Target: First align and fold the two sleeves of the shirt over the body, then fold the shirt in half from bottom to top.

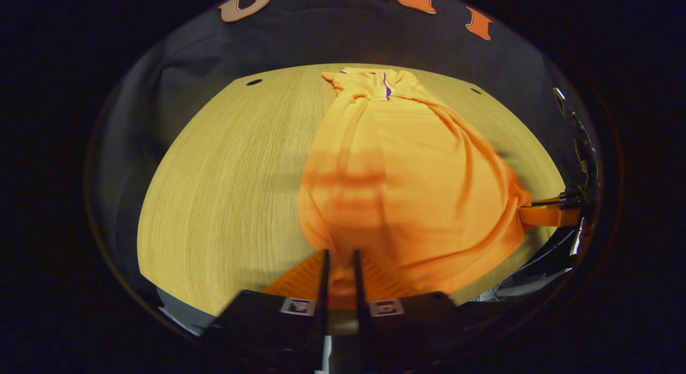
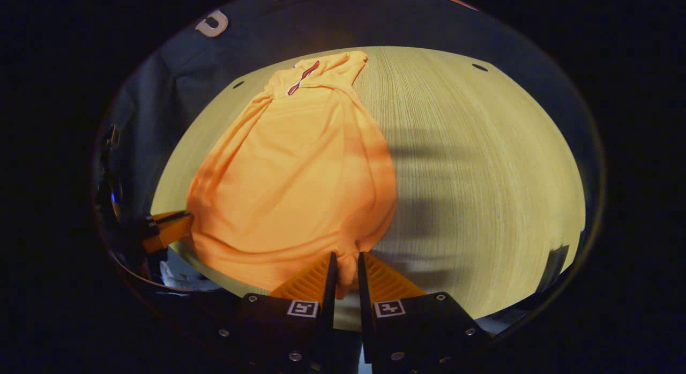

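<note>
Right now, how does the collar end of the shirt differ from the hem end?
The collar end lies on the table, bunched and narrow, far from both grippers; the hem end is spread wide and near. No gripper touches the collar end; the left gripper and right gripper each pinch a hem corner in their jaws. Both ends are orange.

We are in a recording booth rather than a home: a pale wood-grain table with small dark holes near its far corners stands against a black cloth wall under dim lighting
</note>
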Demonstrator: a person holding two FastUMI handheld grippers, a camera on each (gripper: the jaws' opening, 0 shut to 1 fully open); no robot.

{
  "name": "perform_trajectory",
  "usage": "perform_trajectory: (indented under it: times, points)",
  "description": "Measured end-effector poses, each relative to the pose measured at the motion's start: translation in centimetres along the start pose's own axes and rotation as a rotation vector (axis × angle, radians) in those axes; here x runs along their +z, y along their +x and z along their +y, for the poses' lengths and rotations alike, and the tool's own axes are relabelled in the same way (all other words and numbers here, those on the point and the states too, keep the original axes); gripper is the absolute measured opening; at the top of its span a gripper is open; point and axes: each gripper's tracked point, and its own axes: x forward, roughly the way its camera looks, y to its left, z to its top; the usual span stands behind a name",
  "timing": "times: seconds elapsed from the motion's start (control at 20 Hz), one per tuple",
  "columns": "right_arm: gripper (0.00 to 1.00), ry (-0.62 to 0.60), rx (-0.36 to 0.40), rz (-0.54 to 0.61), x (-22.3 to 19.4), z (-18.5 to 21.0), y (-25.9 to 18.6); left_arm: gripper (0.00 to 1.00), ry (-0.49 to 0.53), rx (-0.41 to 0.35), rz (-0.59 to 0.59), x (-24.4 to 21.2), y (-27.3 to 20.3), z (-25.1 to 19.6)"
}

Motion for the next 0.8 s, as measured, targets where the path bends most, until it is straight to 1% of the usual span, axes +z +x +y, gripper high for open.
perform_trajectory:
  times: [0.05, 0.1, 0.15, 0.2, 0.25, 0.3, 0.4, 0.65, 0.7, 0.8]
  points:
    - [0.24, 0.100, 0.055, 0.004, -0.5, 0.7, 0.6, 0.07, 0.035, -0.003, 0.004, 0.3, 0.0, -0.2]
    - [0.10, 0.172, 0.108, 0.029, -0.4, 1.3, 0.5, 0.06, 0.037, -0.011, 0.001, 0.7, 0.4, -0.6]
    - [0.10, 0.199, 0.120, 0.030, -0.4, 1.5, 0.6, 0.01, 0.019, -0.043, 0.026, 0.0, 0.7, -1.5]
    - [0.10, 0.188, 0.116, 0.028, -0.5, 1.4, 0.6, 0.01, -0.005, -0.071, 0.032, 0.2, 0.4, -1.8]
    - [0.09, 0.149, 0.118, 0.032, -0.8, 1.6, 0.5, 0.01, -0.036, -0.086, 0.034, 0.4, 0.2, -1.9]
    - [0.09, 0.130, 0.131, 0.018, -0.3, 2.1, 0.3, 0.01, -0.067, -0.093, 0.036, 0.6, -0.2, -1.7]
    - [0.07, 0.130, 0.170, -0.004, 0.5, 3.0, -0.6, 0.01, -0.117, -0.087, 0.023, 1.5, -1.0, -0.8]
    - [0.06, 0.226, 0.288, -0.061, 3.5, 4.3, -2.7, 0.01, -0.208, -0.126, -0.067, 5.9, -3.3, -0.5]
    - [0.06, 0.245, 0.318, -0.072, 4.0, 4.6, -3.1, 0.01, -0.219, -0.129, -0.078, 6.5, -3.7, -0.3]
    - [0.06, 0.283, 0.349, -0.087, 5.0, 4.7, -3.8, 0.01, -0.226, -0.122, -0.087, 7.2, -4.1, 0.2]
